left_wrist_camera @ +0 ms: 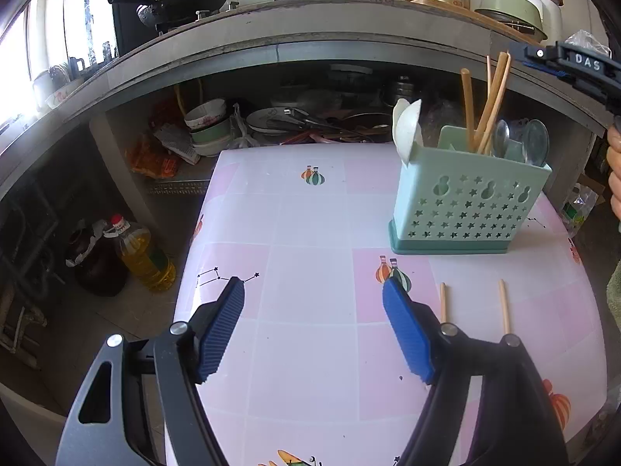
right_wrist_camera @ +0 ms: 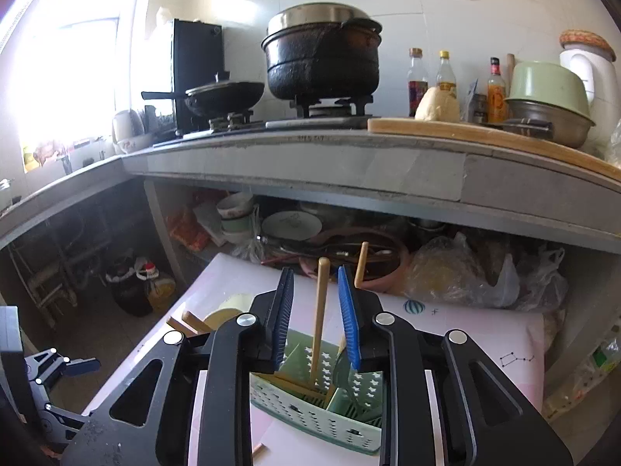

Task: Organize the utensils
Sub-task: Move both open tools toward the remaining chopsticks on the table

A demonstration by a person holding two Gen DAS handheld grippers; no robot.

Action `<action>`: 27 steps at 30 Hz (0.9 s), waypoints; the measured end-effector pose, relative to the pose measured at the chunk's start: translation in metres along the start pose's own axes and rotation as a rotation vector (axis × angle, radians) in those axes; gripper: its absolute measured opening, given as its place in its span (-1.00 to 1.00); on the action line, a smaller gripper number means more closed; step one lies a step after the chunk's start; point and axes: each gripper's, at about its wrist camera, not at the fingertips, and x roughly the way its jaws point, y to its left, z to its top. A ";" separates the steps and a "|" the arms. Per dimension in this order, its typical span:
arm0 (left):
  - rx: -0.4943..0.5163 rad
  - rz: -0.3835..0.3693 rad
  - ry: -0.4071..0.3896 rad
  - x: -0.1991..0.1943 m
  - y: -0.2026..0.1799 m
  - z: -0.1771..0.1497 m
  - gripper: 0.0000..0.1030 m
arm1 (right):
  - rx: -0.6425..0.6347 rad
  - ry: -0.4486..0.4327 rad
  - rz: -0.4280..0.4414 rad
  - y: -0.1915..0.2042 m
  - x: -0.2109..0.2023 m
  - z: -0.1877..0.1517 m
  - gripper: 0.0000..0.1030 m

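A mint-green utensil holder (left_wrist_camera: 465, 206) with star holes stands on the pink table (left_wrist_camera: 310, 272) at the far right. It holds wooden chopsticks (left_wrist_camera: 491, 105), a white spoon (left_wrist_camera: 407, 128) and metal spoons (left_wrist_camera: 533, 141). Two more chopsticks (left_wrist_camera: 503, 305) lie on the table near my left gripper's right finger. My left gripper (left_wrist_camera: 314, 291) is open and empty, low over the table. My right gripper (right_wrist_camera: 314, 272) is open above the holder (right_wrist_camera: 314, 404). A chopstick (right_wrist_camera: 321, 314) stands in the holder between its fingers, touching neither pad.
A grey counter (right_wrist_camera: 310, 163) with a stove, black pot (right_wrist_camera: 322, 62) and bottles overhangs the table's far edge. Bowls and plates (left_wrist_camera: 209, 124) are stacked beneath it. An oil bottle (left_wrist_camera: 143, 252) stands on the floor to the left. Plastic bags (right_wrist_camera: 465, 272) lie beside the table.
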 end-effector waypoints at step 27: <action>0.061 -0.371 0.114 0.047 -0.062 -0.060 0.05 | 0.304 0.613 -0.085 0.022 0.013 -0.200 -0.37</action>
